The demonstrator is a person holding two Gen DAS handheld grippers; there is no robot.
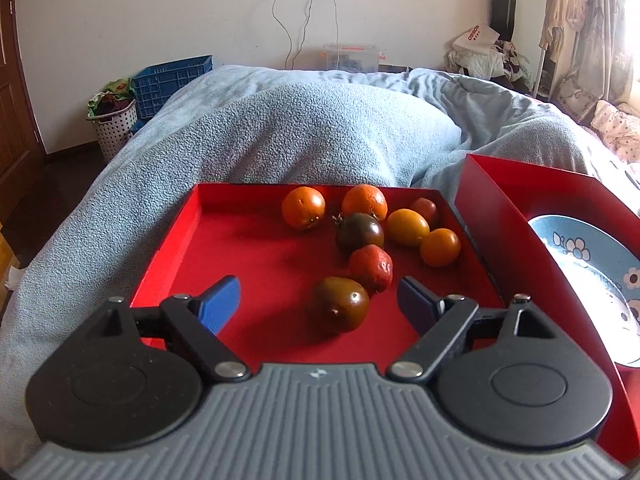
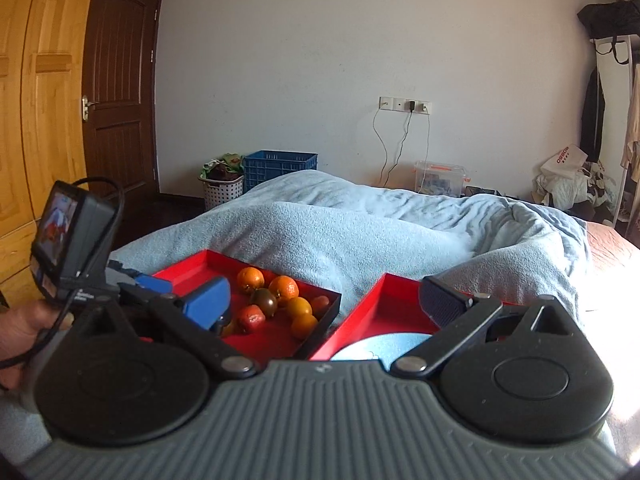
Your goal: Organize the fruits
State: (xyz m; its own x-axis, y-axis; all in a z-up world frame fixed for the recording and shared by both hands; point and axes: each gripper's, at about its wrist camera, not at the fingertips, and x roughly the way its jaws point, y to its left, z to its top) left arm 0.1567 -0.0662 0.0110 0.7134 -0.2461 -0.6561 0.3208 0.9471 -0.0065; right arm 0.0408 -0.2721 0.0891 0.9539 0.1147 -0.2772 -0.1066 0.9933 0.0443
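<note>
On the blue blanket [image 1: 312, 128], the fruit sits in a red tray [image 1: 248, 248] ahead of the left gripper [image 1: 320, 300], beside a red box [image 1: 492, 208] holding a flowered plate [image 1: 592, 264]; nothing looks sorted yet, so this seems to be the first pick. The left jaws stand wide apart and empty, a dark tomato [image 1: 340, 304] just beyond their tips, so the next move likely calls for easing forward and closing gently. The right gripper [image 2: 324, 300] hovers spread and empty, the plate below its jaws.

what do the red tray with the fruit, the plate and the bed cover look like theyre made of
Red tray: likely card, matte, thin straight folded walls.
Plate: looks ceramic, glazed; pale blue with printed flowers and a bright glare, though melamine is possible.
Bed cover: soft fleece or terry, nubbly pale blue pile that rumples in folds.
</note>
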